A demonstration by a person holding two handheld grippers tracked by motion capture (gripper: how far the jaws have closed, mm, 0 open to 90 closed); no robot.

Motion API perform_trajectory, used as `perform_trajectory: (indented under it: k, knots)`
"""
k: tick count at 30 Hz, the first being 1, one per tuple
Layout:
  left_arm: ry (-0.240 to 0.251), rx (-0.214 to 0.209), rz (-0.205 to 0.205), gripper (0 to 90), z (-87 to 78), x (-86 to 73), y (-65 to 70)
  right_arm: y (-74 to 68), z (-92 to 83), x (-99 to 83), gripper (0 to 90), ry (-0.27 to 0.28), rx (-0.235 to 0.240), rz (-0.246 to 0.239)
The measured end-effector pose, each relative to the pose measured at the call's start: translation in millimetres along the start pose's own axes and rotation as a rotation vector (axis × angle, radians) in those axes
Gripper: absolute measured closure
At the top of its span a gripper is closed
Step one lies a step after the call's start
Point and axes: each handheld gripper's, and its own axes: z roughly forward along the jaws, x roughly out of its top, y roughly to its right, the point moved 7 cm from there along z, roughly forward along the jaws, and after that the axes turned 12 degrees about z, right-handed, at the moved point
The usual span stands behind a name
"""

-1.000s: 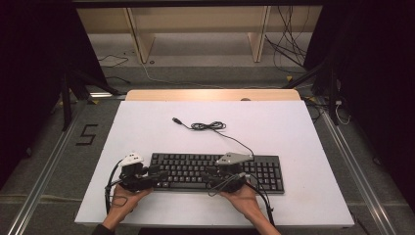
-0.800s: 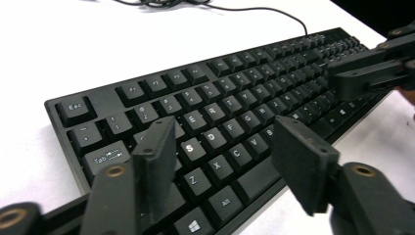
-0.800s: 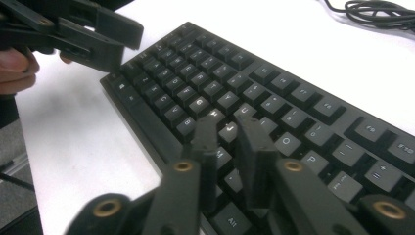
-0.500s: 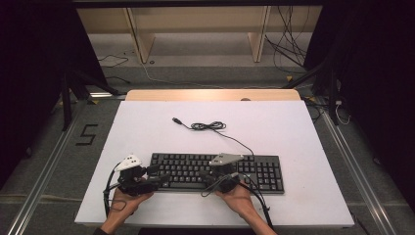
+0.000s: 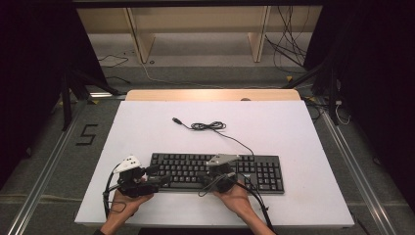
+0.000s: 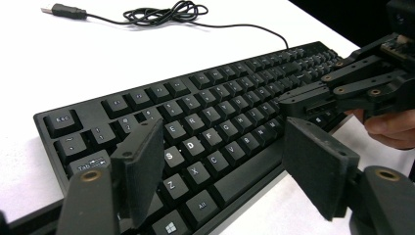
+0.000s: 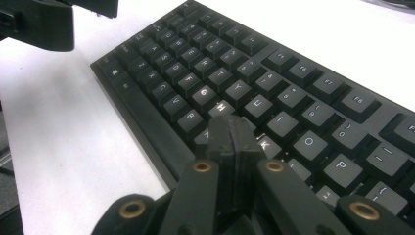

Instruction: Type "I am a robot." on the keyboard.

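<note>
My left tongs (image 6: 215,171) just opened, apart over keyboard (image 6: 205,117) lower left; right tongs (image 7: 234,139) together, tips at kbd's mid keys.

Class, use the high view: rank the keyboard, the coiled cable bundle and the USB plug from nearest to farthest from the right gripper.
1. Keyboard: directly under the right gripper, at the table's near edge.
2. Coiled cable bundle: beyond the keyboard, mid-table.
3. USB plug: just left of the bundle, slightly farther out; close to the bundle, but last.
</note>
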Motion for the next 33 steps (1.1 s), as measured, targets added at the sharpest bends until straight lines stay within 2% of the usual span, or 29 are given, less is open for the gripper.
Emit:
perform_trajectory:
  k: [15,33]
  knots:
    - [0.015,-0.007,-0.003,29.5,-5.8,-1.2,7.5,0.9,4.5,-2.0,90.0,-0.013,-0.005,-0.004]
    - [0.023,-0.001,-0.002,27.7,-8.5,-3.0,8.6,2.0,8.0,-4.3,90.0,-0.031,-0.01,-0.005]
